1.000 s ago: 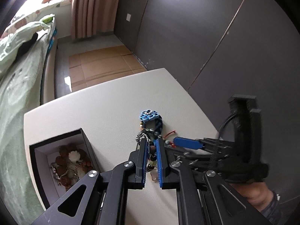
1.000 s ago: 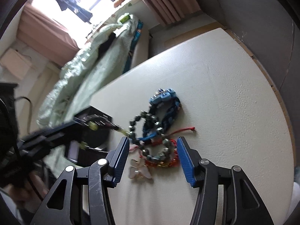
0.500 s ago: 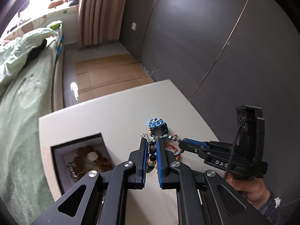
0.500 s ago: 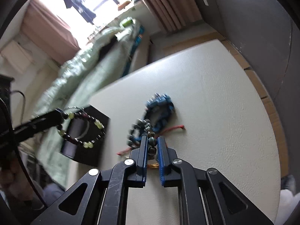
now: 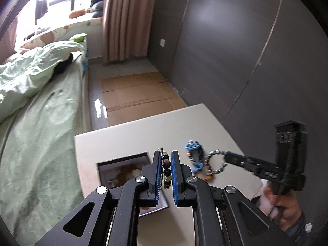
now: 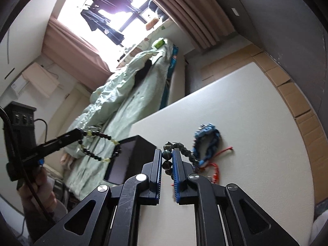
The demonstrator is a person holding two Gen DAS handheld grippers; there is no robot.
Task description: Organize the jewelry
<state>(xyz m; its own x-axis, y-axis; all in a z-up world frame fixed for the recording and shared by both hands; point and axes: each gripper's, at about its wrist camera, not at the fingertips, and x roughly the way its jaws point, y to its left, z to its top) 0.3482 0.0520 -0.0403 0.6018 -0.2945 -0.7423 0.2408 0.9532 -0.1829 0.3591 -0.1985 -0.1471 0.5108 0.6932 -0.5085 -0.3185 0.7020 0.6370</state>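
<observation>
My left gripper [image 5: 165,160] is shut on a dark-and-green bead bracelet [image 5: 166,170], held in the air over the near edge of the open black jewelry box [image 5: 123,168]; the bracelet also shows hanging in the right wrist view [image 6: 98,145]. My right gripper [image 6: 166,155] is shut on a grey-green stone bead bracelet [image 6: 180,149], lifted off the white table [image 6: 256,143]; it shows in the left wrist view [image 5: 216,162] too. A blue woven bracelet [image 6: 207,141] and a red cord bracelet [image 6: 215,170] lie on the table.
The box holds brown beads and a white flower piece [image 5: 133,171]. A bed with green bedding [image 5: 41,112] lies left of the table. Cardboard [image 5: 139,92] covers the floor beyond. A dark wall [image 5: 235,51] stands to the right.
Both grippers have risen. The left has carried its bracelet left, over the box. The right, shut half a second ago, has lifted the stone bracelet clear of the pile.
</observation>
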